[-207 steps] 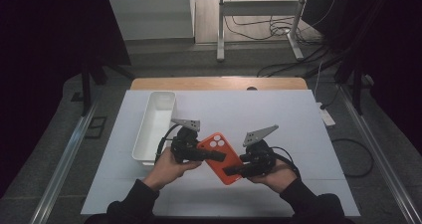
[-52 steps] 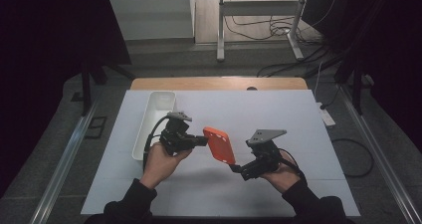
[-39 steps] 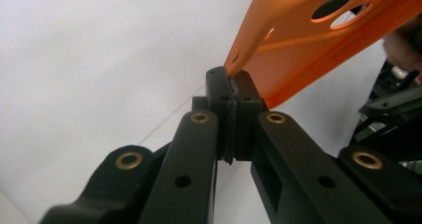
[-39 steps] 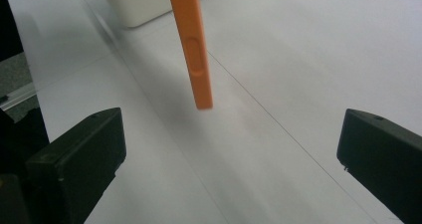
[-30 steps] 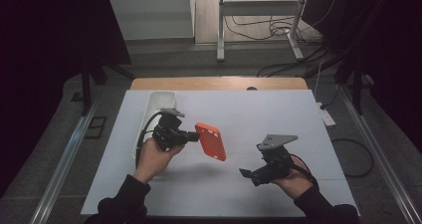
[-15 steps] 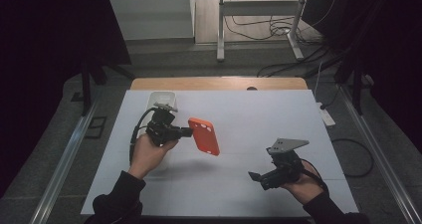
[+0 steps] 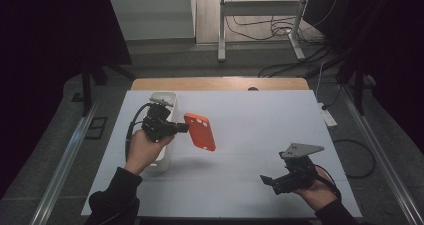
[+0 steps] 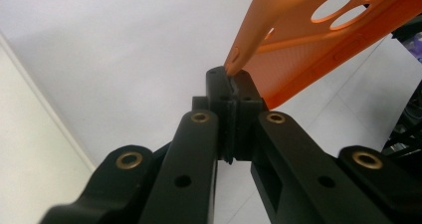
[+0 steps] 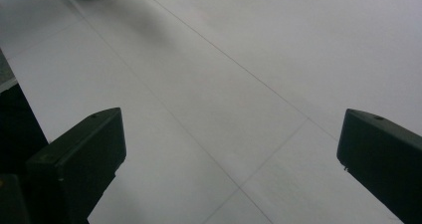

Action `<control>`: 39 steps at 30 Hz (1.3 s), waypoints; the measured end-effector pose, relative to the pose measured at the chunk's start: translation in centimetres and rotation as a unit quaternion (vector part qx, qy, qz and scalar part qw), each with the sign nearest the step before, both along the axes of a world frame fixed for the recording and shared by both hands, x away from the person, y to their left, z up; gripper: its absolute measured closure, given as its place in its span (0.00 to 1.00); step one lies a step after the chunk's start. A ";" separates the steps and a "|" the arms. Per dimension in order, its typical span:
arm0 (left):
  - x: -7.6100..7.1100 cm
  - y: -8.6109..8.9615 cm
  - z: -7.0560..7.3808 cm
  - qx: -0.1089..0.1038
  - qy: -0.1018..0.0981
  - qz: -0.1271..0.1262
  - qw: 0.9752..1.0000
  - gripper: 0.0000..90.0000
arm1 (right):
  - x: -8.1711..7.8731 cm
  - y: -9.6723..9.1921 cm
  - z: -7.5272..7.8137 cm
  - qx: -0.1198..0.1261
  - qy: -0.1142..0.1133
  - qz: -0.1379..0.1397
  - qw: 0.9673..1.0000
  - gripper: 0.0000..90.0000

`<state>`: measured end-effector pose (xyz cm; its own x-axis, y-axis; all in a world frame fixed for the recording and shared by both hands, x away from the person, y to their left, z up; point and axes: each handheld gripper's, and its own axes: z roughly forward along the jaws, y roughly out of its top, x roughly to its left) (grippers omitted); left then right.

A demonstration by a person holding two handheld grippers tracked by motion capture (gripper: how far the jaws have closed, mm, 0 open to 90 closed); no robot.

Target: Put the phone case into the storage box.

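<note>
High view, container: a white oblong plastic tray (image 7: pixel 161 161) stands on the white table (image 7: pixel 260 130), directly under the left gripper (image 7: pixel 179 128) and the hand that carries it. The hand and the gripper cover most of the tray, so what is inside I cannot tell.

Left gripper view, container: a pale surface at the left edge may be the tray wall, but this is not sure.

High view, thing: an orange soft phone case with rounded corners (image 7: pixel 200 131) hangs in the air just past the tips of the left gripper, above the table and not touching it. Its shadow lies on the table below it.

Left gripper view, look of the thing: the orange phone case (image 8: pixel 318 40) has round camera holes near one end, a thin raised rim and a finely dotted inner face. It is tilted, rising up and to the right from the jaws.

Left gripper, state: clenched; the two black jaws pinch the thin edge of the case between their tips.

Right gripper, place: the right gripper (image 7: pixel 266 179) is well apart from the case, low over the near right part of the table.

Right gripper, state: released; in the right gripper view the jaws stand wide, with bare table between them.
</note>
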<state>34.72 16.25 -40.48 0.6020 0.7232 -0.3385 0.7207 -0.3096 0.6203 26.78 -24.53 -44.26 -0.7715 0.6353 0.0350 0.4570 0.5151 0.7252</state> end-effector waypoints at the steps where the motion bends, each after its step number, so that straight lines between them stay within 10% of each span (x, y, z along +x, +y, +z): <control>1: 0.1 0.1 0.0 0.003 0.000 -0.001 1.000 0.99 | -0.1 -0.2 0.0 -0.001 0.000 -0.002 1.000 0.00; 39: 2.5 2.9 2.4 0.008 0.009 0.035 0.999 0.99 | -2.3 -6.7 -0.6 -0.014 0.003 -0.115 0.993 0.00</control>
<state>37.19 19.13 -38.05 0.5441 0.7684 -0.3368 0.7518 -0.2682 0.6024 24.48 -31.23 -44.88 -0.6059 0.7953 0.0194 0.5691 0.4164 0.7090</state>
